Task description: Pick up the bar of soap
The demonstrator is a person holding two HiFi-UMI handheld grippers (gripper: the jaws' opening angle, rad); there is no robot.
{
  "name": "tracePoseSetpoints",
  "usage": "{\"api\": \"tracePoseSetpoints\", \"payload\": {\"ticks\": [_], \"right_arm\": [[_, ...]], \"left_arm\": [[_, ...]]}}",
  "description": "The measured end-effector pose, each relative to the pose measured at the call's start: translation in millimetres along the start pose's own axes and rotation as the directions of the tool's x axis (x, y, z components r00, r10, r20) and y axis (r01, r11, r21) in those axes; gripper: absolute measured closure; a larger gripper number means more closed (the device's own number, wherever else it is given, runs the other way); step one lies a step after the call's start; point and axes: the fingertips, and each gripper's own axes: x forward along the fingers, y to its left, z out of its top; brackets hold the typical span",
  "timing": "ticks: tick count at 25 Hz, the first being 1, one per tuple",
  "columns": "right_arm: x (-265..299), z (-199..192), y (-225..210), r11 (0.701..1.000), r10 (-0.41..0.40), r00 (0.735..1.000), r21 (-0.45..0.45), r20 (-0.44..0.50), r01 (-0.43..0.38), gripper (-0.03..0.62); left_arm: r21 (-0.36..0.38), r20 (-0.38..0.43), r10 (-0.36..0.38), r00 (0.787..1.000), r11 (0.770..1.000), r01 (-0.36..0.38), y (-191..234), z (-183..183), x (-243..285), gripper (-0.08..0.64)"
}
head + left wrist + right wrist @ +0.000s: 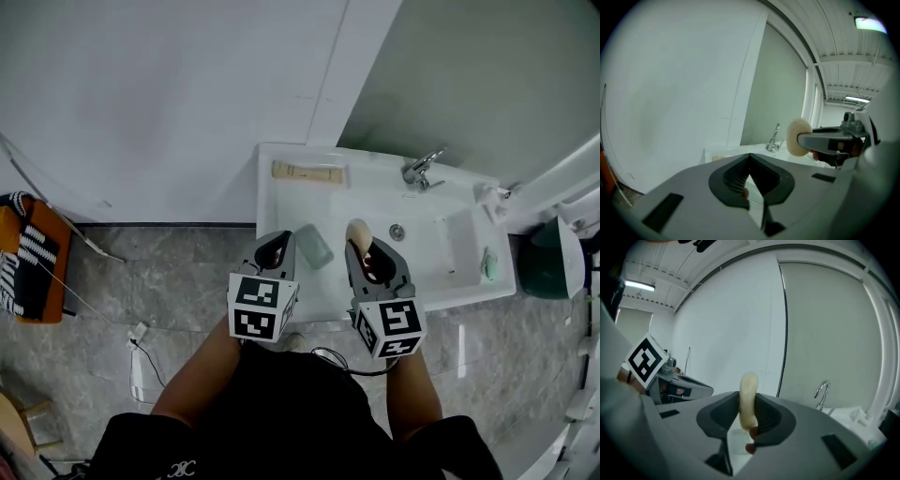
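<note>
The bar of soap [357, 231] is cream-coloured and oval, and it is held on edge above the white sink [281, 202]. My right gripper [360, 247] is shut on it, with the bar sticking up past the fingertips. In the right gripper view the soap [749, 385] stands upright between the dark pads of the right gripper [749, 408]. My left gripper [280, 242] hovers beside it on the left, over the sink's front left part, shut and with nothing in it. The left gripper view shows its jaws [750, 160] meeting at the tip, and the soap [798, 137] to their right.
A translucent green soap dish [314, 247] lies in the sink by the left gripper. The faucet [421, 170] stands at the back, with a beige item [307, 172] on the back ledge. A dark green bin [542, 262] stands at the right and an orange bag [28, 258] on the floor at the left.
</note>
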Motion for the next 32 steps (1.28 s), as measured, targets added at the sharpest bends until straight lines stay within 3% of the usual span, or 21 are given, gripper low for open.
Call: {"api": "tracePoseSetpoints", "payload": {"ticks": [10, 32], "right_arm": [[-12.0, 8.2, -7.3, 0.999, -0.018, 0.999, 0.037, 0.050, 0.016, 0.480], [-10.2, 4.4, -17.7, 0.997, -0.042, 0.998, 0.060, 0.042, 0.039, 0.480]], "left_arm": [[0.031, 0.012, -0.014, 1.000, 0.999, 0.014, -10.3, 9.6, 6.4, 0.561], [0.053, 0.025, -0.040, 0.999, 0.998, 0.039, -17.7, 13.9, 5.9, 0.561]]}}
